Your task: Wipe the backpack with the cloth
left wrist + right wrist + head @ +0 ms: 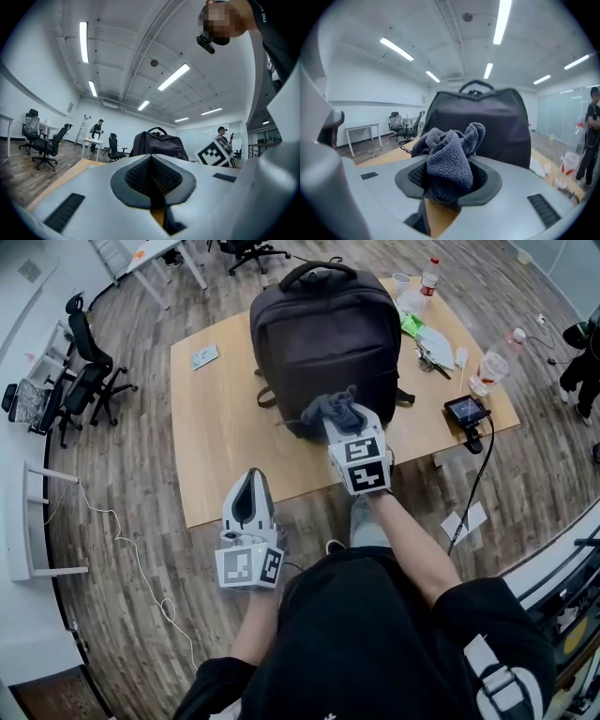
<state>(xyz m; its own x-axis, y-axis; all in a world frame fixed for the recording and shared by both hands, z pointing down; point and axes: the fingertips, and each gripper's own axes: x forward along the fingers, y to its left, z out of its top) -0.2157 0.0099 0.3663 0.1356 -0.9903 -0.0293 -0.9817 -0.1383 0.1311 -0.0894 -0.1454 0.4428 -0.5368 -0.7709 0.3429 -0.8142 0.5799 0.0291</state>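
The right tongs [449, 182] grip a bunched grey cloth [451, 157] just before the upright backpack [323, 343] on the surface [214, 432] (contact unclear). The left tongs [152, 183], closed and empty, hang well short of it.

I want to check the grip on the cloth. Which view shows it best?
The right gripper view: the cloth fills the centre, clamped in the right tool. The head view shows it small, in front of the backpack; the left gripper view does not show it.
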